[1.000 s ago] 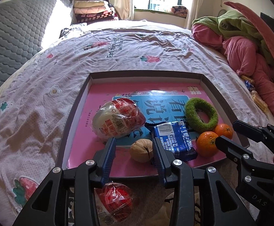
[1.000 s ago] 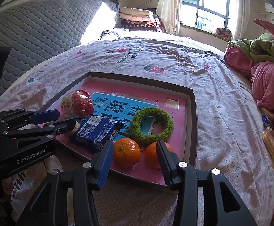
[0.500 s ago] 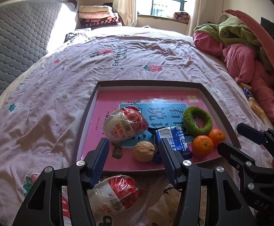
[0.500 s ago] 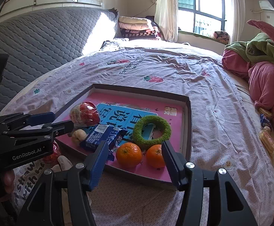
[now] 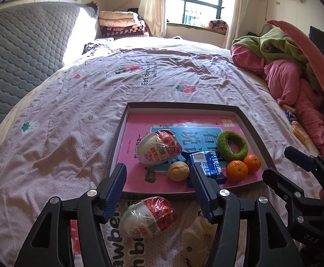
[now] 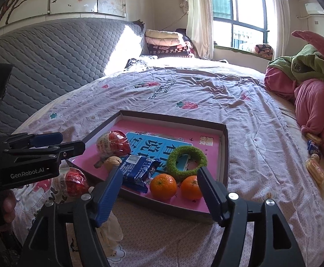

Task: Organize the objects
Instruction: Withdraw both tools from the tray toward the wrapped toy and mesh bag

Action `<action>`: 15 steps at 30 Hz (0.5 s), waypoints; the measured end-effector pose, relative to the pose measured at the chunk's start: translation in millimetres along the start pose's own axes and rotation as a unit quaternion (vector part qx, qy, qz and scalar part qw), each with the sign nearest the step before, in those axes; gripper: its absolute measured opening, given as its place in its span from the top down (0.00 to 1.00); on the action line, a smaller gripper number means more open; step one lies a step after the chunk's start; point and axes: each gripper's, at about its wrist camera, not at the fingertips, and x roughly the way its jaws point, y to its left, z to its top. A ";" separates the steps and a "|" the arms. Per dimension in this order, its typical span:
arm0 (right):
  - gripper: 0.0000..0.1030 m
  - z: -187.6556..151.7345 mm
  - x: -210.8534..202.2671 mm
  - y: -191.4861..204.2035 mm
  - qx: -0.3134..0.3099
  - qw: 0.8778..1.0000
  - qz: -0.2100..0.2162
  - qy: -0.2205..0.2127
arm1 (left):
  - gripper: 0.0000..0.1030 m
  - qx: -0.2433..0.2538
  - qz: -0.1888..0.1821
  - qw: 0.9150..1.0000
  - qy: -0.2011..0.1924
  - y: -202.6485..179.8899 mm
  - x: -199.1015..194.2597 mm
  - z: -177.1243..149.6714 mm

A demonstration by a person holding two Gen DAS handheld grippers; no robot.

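Left wrist view, left to right. The left tongs [image 5: 158,178] hang above the near rim of the shallow cardboard tray [image 5: 117,146]; their ribbed blue pads are parting and nothing lies between them. Below them, outside the tray on the bed sheet [image 5: 73,115], lies a plastic-wrapped egg-shaped snack [image 5: 147,217], its glossy red-and-white film partly cut off by the left pad. A second wrapped snack [image 5: 159,148] sits inside the tray at about 10 o'clock from a wrinkled, round walnut [image 5: 178,170]. Beside the walnut lies a crinkled blue foil packet [image 5: 206,163] (its near end hidden behind the right pad). Further right stand two smooth oranges [image 5: 236,170], touching each other, and behind them a fuzzy green ring [image 5: 232,145]. The pink-and-blue printed sheet lining the tray is largely covered, so its lettering is hard to read. A crumpled pale bag [image 5: 197,238] at 5 o'clock is partly hidden by the tongs' black frame.

Right wrist view. The right tongs [image 6: 159,179] also hold nothing, their pads parting just in front of the oranges. A hand [image 6: 8,204] at the left edge is mostly cut off. Small wrapped items [image 6: 314,166] at 3 o'clock, against the pink bedding [image 6: 317,111], are too small to make out.
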 end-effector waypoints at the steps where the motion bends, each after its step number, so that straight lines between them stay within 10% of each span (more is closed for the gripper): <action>1: 0.32 -0.1 -3.3 0.8 0.001 1.000 0.000 -0.007 | 0.40 0.000 0.002 1.000 -0.001 0.7 -2.3 -1.2; 15: 0.27 -9.9 -18.3 19.6 -0.008 1.000 -0.002 -0.029 | 0.39 0.002 0.000 1.000 0.009 13.6 -19.2 -30.7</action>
